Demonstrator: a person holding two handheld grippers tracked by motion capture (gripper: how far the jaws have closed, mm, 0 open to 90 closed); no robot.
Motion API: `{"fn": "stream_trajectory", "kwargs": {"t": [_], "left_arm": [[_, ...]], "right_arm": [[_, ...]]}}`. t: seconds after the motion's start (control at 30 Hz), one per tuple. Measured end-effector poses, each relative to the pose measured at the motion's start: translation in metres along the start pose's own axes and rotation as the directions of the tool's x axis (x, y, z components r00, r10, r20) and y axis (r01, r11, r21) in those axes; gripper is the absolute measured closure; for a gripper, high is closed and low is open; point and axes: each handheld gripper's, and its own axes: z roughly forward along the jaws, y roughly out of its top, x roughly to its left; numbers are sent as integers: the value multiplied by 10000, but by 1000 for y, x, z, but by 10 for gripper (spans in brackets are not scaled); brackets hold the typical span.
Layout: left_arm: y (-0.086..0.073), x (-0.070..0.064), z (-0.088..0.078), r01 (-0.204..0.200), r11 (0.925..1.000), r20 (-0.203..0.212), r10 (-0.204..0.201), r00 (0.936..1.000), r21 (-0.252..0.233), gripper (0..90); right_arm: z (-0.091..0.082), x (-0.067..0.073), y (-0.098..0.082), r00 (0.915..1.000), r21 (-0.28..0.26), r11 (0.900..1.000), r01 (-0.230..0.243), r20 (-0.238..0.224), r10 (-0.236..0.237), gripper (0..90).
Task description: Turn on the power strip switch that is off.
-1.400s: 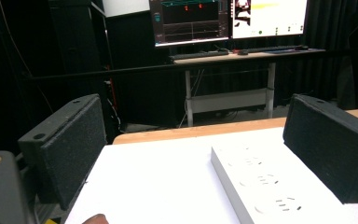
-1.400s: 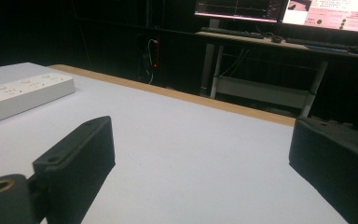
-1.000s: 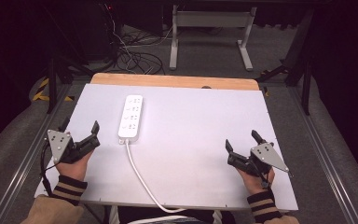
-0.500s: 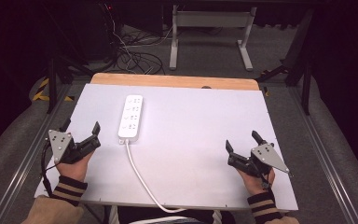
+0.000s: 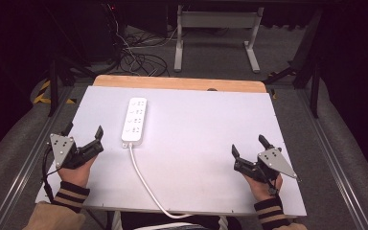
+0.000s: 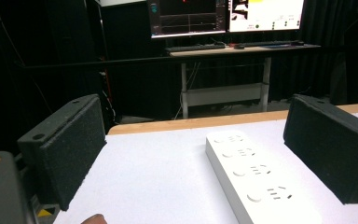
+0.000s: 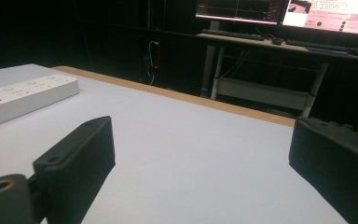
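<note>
Power strip (image 5: 134, 119) lies flat, left of centre on the table (image 5: 206, 143), cord (image 5: 143, 182) trailing to the near edge. Left gripper (image 5: 83, 139) just beside it, right gripper (image 5: 248, 150) well apart; both wide open, empty. Judged: approach stage; next, left closes in on the strip.

The long plastic power strip (image 5: 134, 120) and its cord (image 5: 143, 182) are white. The flat surface (image 5: 196, 143) is pale grey with a tan wooden far edge; both claws are black.

I see next to nothing different from a second ago. My left gripper (image 5: 83, 135) and right gripper (image 5: 249, 148) sit where they sat, jaws equally spread. The power strip (image 5: 135, 120) lies exactly as before.
</note>
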Motion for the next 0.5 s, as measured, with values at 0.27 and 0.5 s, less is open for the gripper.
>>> {"fn": "stream_trajectory", "kwargs": {"t": [0.27, 0.5], "left_arm": [[0, 0, -1, -11, 10000, 16, 11, 10000, 54, 60], [0, 0, -1, -55, 10000, 12, 54, 10000, 42, 57]], "right_arm": [[-2, 1, 0, 10000, -29, 10000, -3, 8, 3, 75], [-3, 1, 0, 10000, -32, 10000, 13, 9, -13, 75]]}}
